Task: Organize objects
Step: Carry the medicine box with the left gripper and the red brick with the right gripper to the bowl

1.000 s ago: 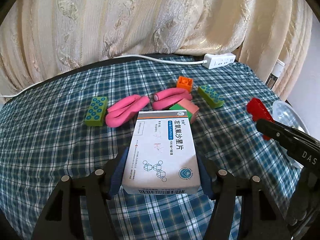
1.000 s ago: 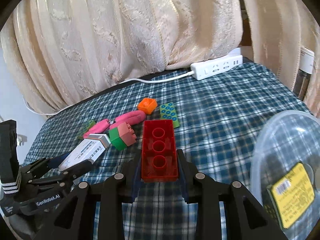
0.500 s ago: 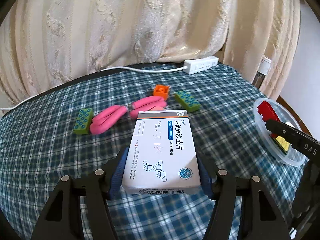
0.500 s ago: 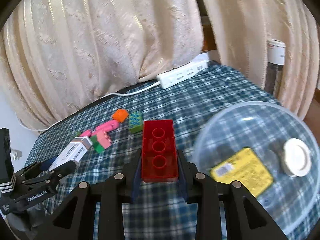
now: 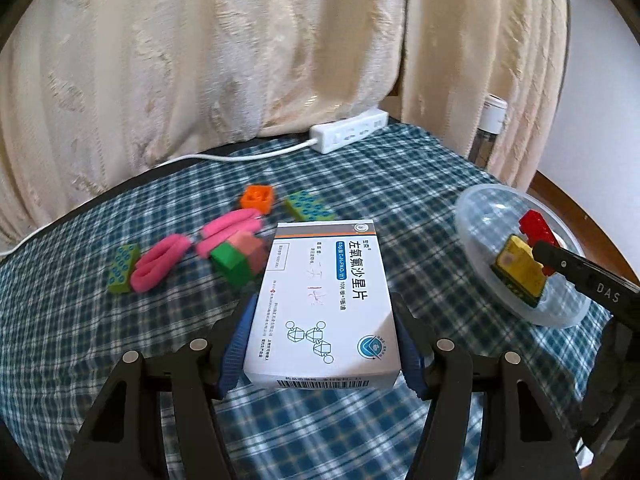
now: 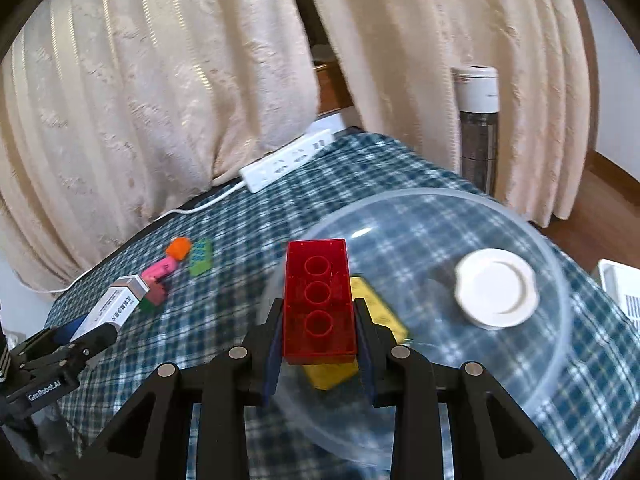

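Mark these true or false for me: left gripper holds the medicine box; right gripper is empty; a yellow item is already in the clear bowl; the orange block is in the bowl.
1. The left gripper holds the medicine box. True.
2. The right gripper is empty. False: it is shut on the red brick.
3. A yellow item lies in the clear bowl. True.
4. The orange block is in the bowl. False: it sits on the checked tablecloth.
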